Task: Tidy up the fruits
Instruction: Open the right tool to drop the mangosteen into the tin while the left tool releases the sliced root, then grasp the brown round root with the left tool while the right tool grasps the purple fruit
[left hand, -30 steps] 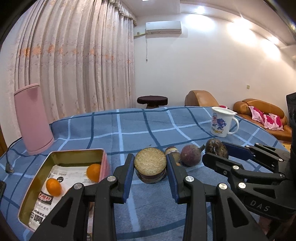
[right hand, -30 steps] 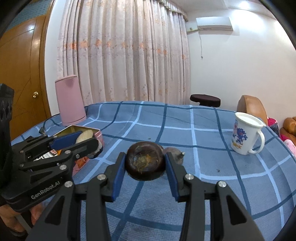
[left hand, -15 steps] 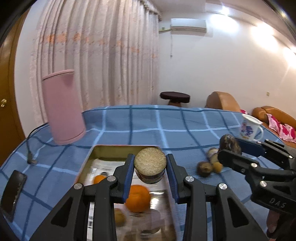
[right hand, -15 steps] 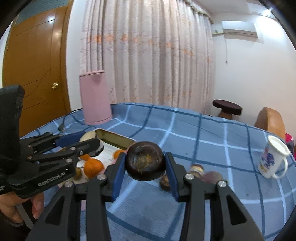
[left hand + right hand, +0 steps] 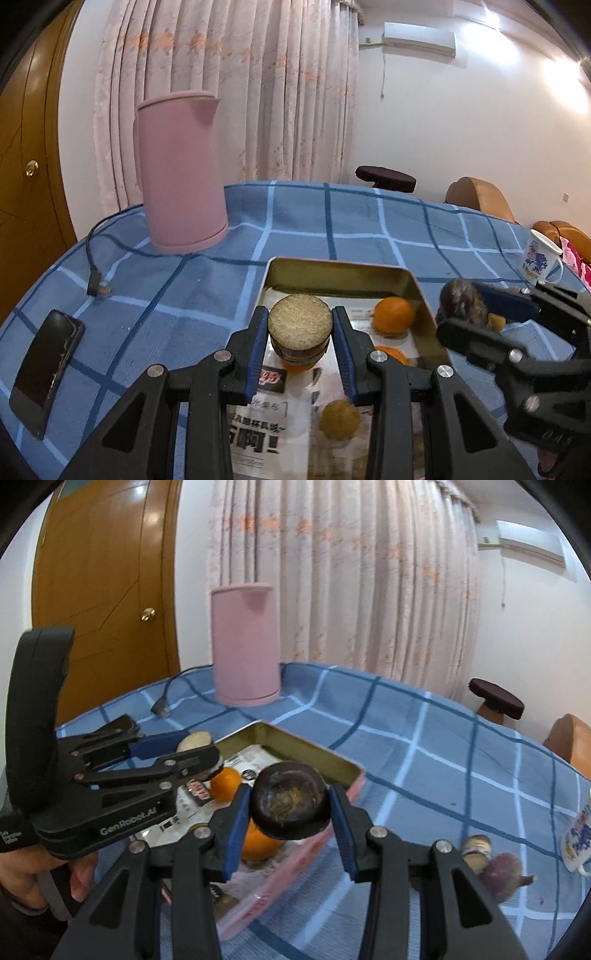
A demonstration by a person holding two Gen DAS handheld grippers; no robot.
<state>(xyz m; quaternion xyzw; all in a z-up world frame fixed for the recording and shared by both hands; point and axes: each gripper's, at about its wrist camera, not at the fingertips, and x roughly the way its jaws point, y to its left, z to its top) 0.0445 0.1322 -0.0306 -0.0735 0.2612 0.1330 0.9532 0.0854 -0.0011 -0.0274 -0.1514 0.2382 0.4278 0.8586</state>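
My left gripper (image 5: 300, 343) is shut on a halved dark fruit with a pale cut face (image 5: 299, 325) and holds it above the metal tin (image 5: 343, 266). The tin, lined with printed paper, holds two oranges (image 5: 392, 314) and a small brownish fruit (image 5: 339, 420). My right gripper (image 5: 291, 825) is shut on a dark halved fruit shell (image 5: 290, 805) just over the tin's right rim (image 5: 314, 755); it shows at the right of the left wrist view (image 5: 461, 302). The left gripper also shows in the right wrist view (image 5: 199, 749). Two loose fruits (image 5: 498, 867) lie on the cloth to the right.
A pink kettle (image 5: 181, 173) stands behind the tin, its cord and plug (image 5: 98, 288) trailing left. A black phone (image 5: 46, 373) lies at the left table edge. A white printed mug (image 5: 541, 258) stands far right. The table wears a blue checked cloth (image 5: 332, 221).
Both grippers have swung left with their fruit halves, from over the loose fruits to over the tin. The kettle now looms closer.
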